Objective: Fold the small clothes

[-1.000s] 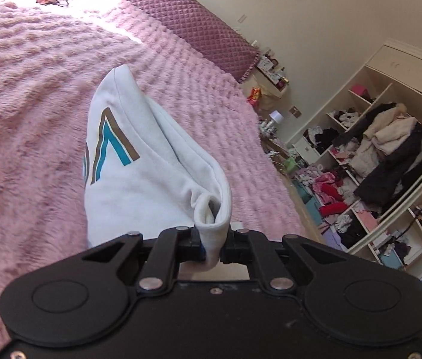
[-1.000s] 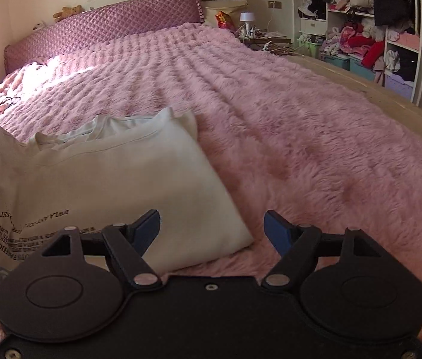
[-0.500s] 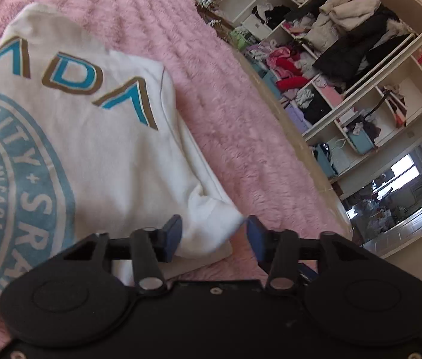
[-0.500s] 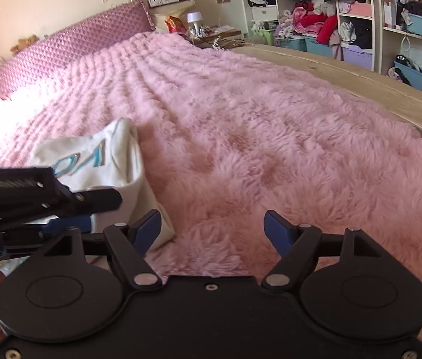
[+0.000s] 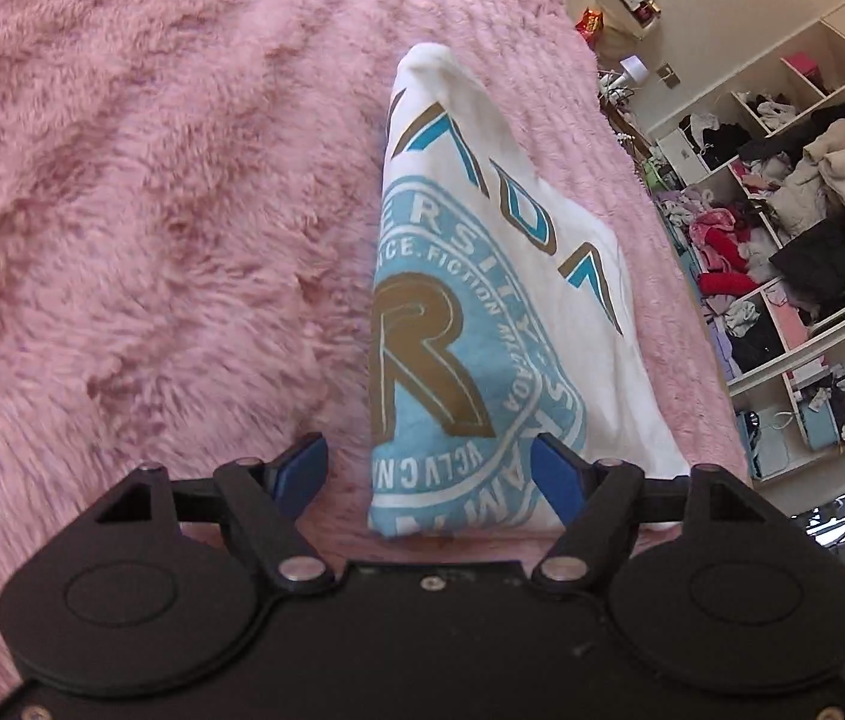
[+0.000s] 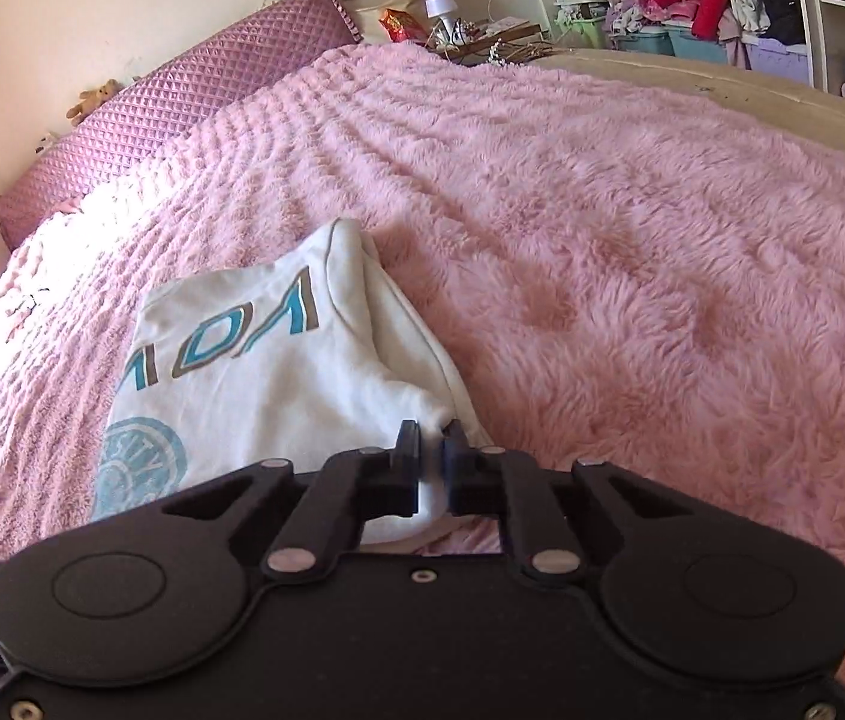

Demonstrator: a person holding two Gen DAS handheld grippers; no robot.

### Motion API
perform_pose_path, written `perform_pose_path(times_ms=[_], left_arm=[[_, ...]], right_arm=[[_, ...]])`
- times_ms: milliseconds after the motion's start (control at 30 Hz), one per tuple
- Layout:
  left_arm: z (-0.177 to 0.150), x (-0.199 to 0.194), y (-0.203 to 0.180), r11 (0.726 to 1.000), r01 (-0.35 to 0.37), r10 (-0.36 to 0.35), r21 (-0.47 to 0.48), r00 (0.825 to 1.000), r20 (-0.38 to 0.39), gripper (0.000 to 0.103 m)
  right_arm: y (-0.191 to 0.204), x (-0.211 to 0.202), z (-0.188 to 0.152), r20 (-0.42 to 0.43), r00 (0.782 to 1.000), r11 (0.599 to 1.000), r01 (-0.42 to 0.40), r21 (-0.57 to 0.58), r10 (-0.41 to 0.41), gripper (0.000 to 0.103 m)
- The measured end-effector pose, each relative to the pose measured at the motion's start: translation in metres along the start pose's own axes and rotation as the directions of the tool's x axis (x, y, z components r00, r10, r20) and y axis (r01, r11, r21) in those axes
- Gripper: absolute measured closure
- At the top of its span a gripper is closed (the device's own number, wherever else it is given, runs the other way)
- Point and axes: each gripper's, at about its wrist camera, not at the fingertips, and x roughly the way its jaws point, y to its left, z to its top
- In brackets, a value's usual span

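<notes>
Since the frames a second and half a second ago, the roles have swapped: the left gripper [image 5: 428, 474], which had been pinching the garment's edge, has let go and now stands with its blue pads wide apart, while the right gripper [image 6: 431, 468], wide open before, has closed on a near corner of the white printed sweatshirt [image 6: 278, 372]. The sweatshirt [image 5: 482, 312] lies folded on the pink fluffy bedspread [image 5: 152, 210], the teal and brown crest facing up. From the left wrist view its long axis runs straight ahead, away from the gripper, with the near end lying between the open pads but not touched by them. From the right wrist view the bulk of the cloth spreads forward and to the left of the pinched corner. The right hand already has the cloth; the left sits just over the near edge, so it looks best placed to take the other corner for the next fold.
</notes>
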Motion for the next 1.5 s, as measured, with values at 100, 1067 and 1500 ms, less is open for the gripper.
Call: perform_pose_path(times_ms=[100, 1067, 1500], left_arm=[[-0.007, 0.009, 0.001, 0.999, -0.032, 0.032, 0.012, 0.999, -0.021, 0.052], [0.191, 0.121, -0.022, 0.997, -0.076, 0.078, -0.019, 0.989, 0.123, 0.089], [0.183, 0.123, 0.008, 0.996, -0.09, 0.09, -0.011, 0.981, 0.17, 0.086]], right_arm=[[-0.006, 0.001, 0.001, -0.026, 0.999, 0.999, 0.043, -0.012, -0.043, 0.096], [0.028, 0.19, 0.114, -0.137, 0.971, 0.973, -0.209, -0.098, 0.195, 0.078], [0.025, 0.214, 0.121, -0.195, 0.953, 0.969, -0.243, -0.045, 0.231, 0.086]])
